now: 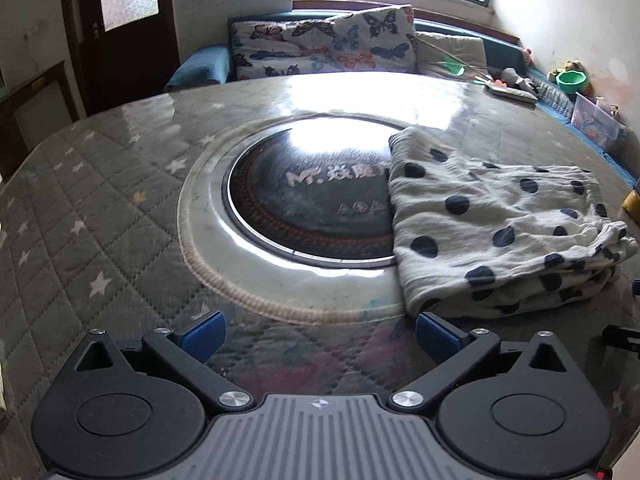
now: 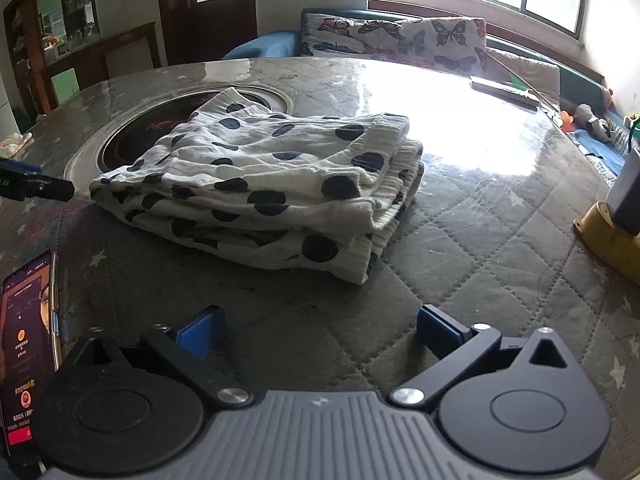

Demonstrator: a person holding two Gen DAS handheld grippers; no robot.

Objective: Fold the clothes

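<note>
Across the room's middle: round table (image 1: 120,184) under a quilted grey star-print cover and a clear glossy sheet, strong window glare on the far half.
At table centre: dark circular inset plate (image 1: 304,204) with pale lettering, ringed by a light rim.
Behind the table: sofa with butterfly-print cushions (image 1: 320,44).
On the table, right of centre in the left wrist view: white garment with dark polka dots (image 2: 256,184), folded into a stacked bundle, one edge overlapping the inset plate, ribbed hem towards the right wrist camera.
At the near left table edge in the right wrist view: phone (image 2: 28,344), screen lit.
Near the table's front edge: left gripper (image 1: 318,334), jaws spread wide, nothing between the blue pads; right gripper (image 2: 318,330), likewise spread wide and empty. Both clear of the garment, just short of it.
</note>
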